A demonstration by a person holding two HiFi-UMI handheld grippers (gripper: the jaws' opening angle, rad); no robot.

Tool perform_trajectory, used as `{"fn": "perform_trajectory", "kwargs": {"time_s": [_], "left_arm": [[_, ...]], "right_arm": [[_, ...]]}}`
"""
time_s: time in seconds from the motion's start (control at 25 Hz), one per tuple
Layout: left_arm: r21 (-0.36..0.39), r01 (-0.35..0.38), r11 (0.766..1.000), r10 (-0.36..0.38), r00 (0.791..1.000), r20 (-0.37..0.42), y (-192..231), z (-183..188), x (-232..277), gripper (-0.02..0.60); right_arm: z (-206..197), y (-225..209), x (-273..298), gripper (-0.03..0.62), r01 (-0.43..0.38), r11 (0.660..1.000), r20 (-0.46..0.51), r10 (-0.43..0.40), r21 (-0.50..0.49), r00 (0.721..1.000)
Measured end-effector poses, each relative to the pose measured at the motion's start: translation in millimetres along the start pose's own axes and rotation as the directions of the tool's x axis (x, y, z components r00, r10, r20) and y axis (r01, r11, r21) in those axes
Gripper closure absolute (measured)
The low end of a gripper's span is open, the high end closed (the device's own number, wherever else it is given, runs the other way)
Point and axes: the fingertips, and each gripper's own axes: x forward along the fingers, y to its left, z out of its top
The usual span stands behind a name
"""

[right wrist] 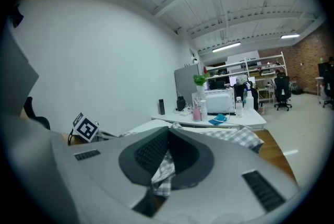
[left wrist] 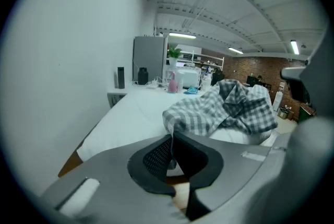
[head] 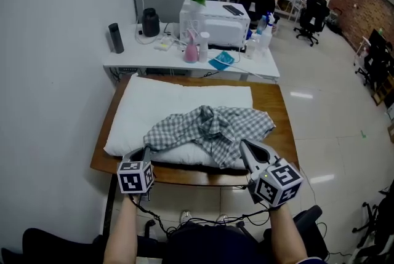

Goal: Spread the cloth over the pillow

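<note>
A grey-and-white checked cloth (head: 212, 127) lies crumpled on the near right part of a white pillow (head: 178, 100), which rests on a wooden table (head: 284, 115). My left gripper (head: 146, 151) is at the pillow's near edge, by the cloth's left corner. In the left gripper view the jaws (left wrist: 171, 152) are shut, with a thin edge of the cloth (left wrist: 235, 108) running down between the pads. My right gripper (head: 245, 144) is at the cloth's near right edge. In the right gripper view it (right wrist: 167, 157) is shut on a fold of the cloth (right wrist: 162, 176).
Behind the table stands a white desk (head: 123, 60) with a printer (head: 215, 20), a pink spray bottle (head: 191, 50), a black flask (head: 115, 38) and a dark kettle (head: 150, 23). A wall runs along the left. Office chairs (head: 314, 16) stand on the floor at the far right.
</note>
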Motion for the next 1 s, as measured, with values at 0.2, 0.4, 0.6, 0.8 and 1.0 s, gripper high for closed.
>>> {"fn": "perform_trajectory", "kwargs": {"time_s": [0.2,0.4,0.6,0.8,1.0], "left_arm": [[0.077,0.061,0.995,-0.074,0.981,0.18,-25,79,-24,0.572],[0.168,0.109,0.98,-0.158,0.936,0.316,-64,155,-43,0.571],[0.227,0.128,0.966,-0.212,0.891,0.401,-92,219,-56,0.571],[0.274,0.102,0.956,-0.225,0.854,0.469,-109,271,-68,0.571],[0.304,0.069,0.95,-0.226,0.823,0.521,-112,317,-89,0.571]], "right_arm": [[4,-5,-2,0.582,0.004,1.0,0.01,-0.004,-0.001,1.0],[15,-14,-8,0.582,0.025,1.0,0.036,-0.025,-0.009,0.999],[27,-22,-17,0.582,0.046,0.999,0.067,-0.045,-0.02,0.997],[38,-28,-24,0.582,0.065,0.997,0.099,-0.061,-0.037,0.993],[51,-31,-31,0.582,0.077,0.996,0.131,-0.069,-0.051,0.989]]}}
